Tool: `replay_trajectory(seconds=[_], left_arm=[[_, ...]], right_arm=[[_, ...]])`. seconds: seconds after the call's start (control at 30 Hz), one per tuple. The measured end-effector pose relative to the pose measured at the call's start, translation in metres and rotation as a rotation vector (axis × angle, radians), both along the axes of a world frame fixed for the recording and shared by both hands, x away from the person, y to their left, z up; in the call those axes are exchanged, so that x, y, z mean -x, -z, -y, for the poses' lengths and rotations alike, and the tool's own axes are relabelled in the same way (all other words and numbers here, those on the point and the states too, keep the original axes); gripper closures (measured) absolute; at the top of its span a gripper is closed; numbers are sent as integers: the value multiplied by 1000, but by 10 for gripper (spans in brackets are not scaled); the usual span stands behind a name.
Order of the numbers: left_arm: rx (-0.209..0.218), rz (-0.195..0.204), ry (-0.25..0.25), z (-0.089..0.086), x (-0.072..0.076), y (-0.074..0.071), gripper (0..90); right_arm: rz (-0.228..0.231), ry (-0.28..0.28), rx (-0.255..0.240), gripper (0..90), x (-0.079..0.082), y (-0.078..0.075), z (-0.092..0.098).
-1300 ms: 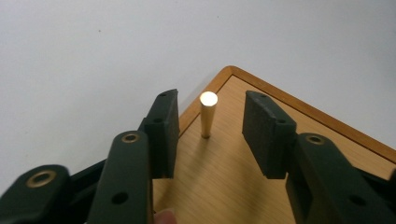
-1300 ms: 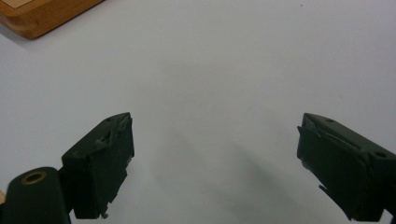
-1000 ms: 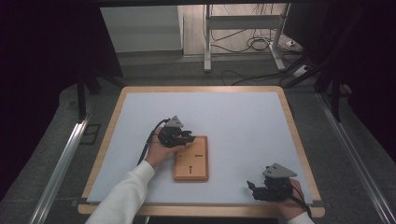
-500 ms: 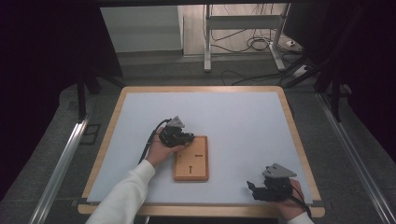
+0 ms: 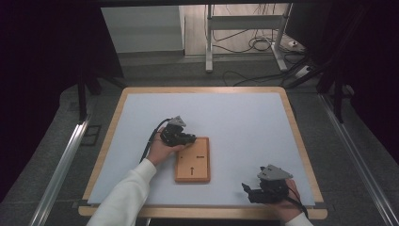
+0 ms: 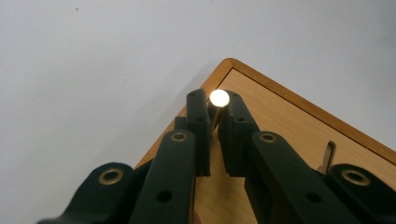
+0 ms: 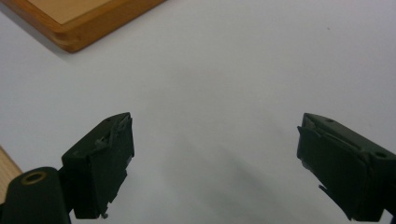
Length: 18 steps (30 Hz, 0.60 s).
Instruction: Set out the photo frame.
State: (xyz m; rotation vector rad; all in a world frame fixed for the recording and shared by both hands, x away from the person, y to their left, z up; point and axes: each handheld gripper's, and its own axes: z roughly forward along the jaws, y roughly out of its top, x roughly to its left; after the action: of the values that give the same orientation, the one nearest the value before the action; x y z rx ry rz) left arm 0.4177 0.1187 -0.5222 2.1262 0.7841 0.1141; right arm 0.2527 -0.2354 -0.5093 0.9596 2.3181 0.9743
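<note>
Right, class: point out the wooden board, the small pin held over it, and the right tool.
board [image 5: 192,162], high view, bare top face near its middle.
pin [image 6: 219,98], left gripper view, its bright round head between the tool's tips.
right tool [image 7: 212,158], right gripper view, midway between its open fingertips.

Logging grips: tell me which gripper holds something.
The left gripper: its jaws have just been closing and pinch a bright-headed pin at the wooden board corner. The right gripper gapes empty.

mat [image 5: 244,117]: open all round | obstacle: wooden board [image 5: 193,160], mid-front
</note>
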Motion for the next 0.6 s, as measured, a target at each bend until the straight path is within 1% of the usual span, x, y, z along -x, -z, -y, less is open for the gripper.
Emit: replay_trajectory(seconds=[0.13, 0.17, 0.23, 0.27, 0.37, 0.47, 0.53, 0.6], left_arm=[[-7, -10, 12, -1, -2, -1, 831], [1, -16, 6, -1, -2, -1, 831], [5, -24, 8, -1, -3, -1, 830], [1, -26, 17, -2, -4, -1, 828], [9, -43, 19, -3, -6, -1, 824], [8, -56, 25, -3, -8, -2, 823], [15, -68, 28, -3, -9, -2, 822], [18, -83, 30, -4, -11, -2, 821]], right_arm=[[-6, -19, 0, 112, 0, 1, -7], [-8, -24, -4, 112, 0, 1, -8], [-18, -30, -30, 113, 0, -1, -11], [-16, -34, -40, 113, -1, -2, -13], [-10, -48, -49, 113, -2, -5, -20], [-3, -74, -37, 113, -2, -5, -30], [0, -90, -29, 113, -2, -5, -36], [7, -115, -11, 113, -1, -5, -46]])
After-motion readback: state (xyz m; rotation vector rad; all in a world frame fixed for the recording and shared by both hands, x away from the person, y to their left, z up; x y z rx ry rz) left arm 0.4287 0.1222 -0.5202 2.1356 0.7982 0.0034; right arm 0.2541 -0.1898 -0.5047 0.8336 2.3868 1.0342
